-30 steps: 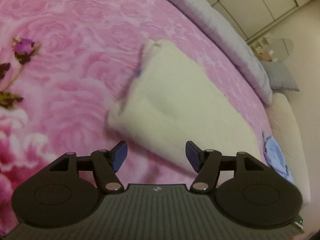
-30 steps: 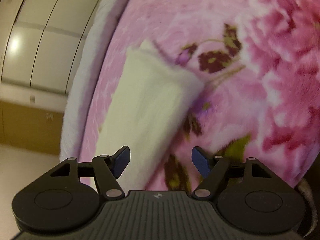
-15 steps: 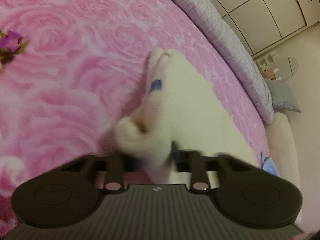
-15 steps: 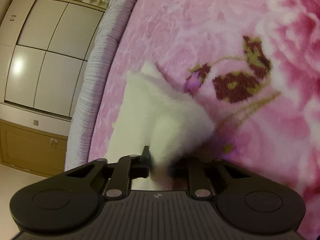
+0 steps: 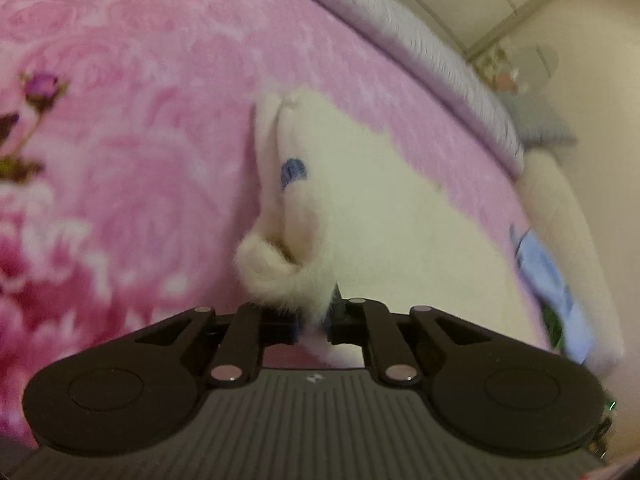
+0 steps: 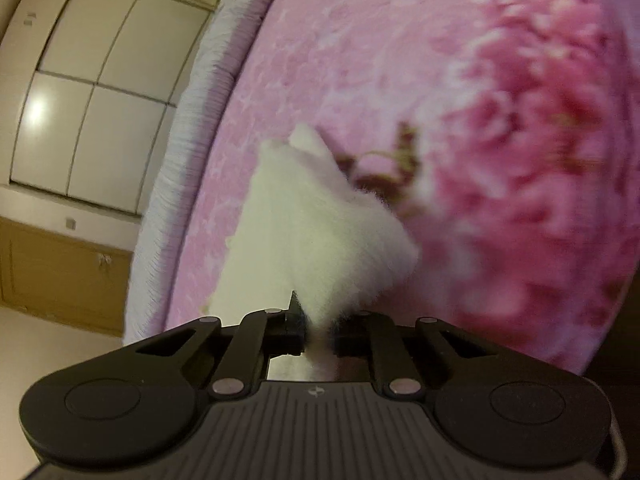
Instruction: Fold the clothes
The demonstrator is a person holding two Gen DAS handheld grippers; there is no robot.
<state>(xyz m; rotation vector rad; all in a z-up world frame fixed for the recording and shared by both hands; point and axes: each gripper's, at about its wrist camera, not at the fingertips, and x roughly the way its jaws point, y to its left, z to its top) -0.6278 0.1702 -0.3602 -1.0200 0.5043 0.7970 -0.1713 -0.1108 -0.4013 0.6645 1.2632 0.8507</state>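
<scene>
On the pink floral blanket, a cream fleece garment is laid out, its near corners bunched and raised off the bed. One corner is pinched by the left gripper, the other by the right gripper, both jaws having just been closing onto the fabric. The grasp looks secured; the fold itself is judged barely begun, with carrying over and flattening left.

Fuzzy cream-white garment with small blue mark, on plush pink blanket patterned with roses, beside grey-lilac striped quilt.
</scene>
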